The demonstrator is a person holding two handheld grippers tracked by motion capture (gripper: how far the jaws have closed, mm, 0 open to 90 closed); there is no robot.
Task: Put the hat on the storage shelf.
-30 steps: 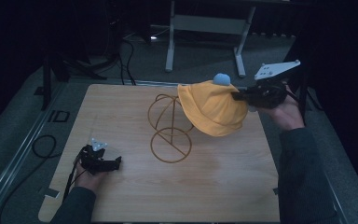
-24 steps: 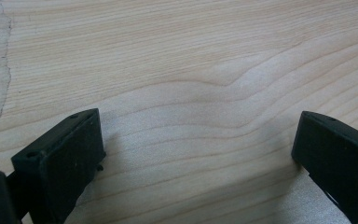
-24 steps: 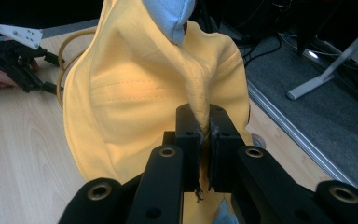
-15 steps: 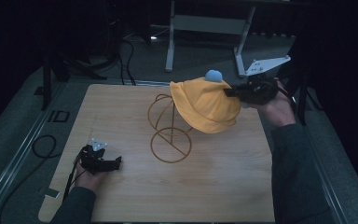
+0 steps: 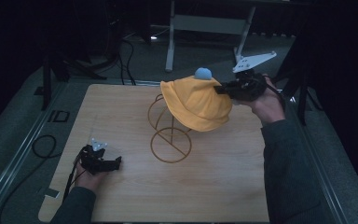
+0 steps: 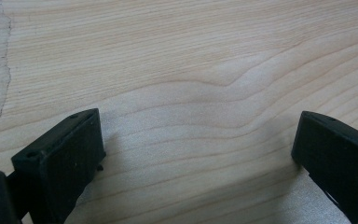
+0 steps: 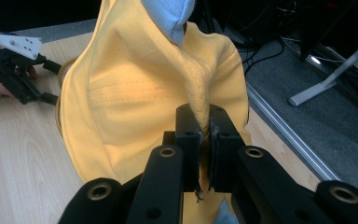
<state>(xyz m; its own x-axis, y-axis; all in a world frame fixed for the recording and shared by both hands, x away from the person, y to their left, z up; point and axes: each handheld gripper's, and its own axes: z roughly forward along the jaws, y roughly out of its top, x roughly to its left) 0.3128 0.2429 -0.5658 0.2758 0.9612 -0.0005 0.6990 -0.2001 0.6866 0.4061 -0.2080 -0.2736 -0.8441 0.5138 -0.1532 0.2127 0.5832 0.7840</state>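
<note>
Yellow cloth of a hat [image 5: 196, 103] hangs over the top of a wire stand [image 5: 167, 130] near the middle of the wooden table [image 5: 223, 186] in the high view, a pale blue bobble [image 5: 203, 73] at its crown. The right gripper [image 5: 220, 88] is held up at the hat's far right side, the forearm reaching in from the lower right with the wrist raised. The left gripper [image 5: 116, 164] lies low at the table's near left, the hand resting behind it. From the left gripper view, its jaws stand wide apart over bare wood, grasping nothing. From the right gripper view, the jaws are clamped on a pinched fold of the hat [image 7: 135, 98], with the left gripper [image 7: 51, 83] farther off on the table.
</note>
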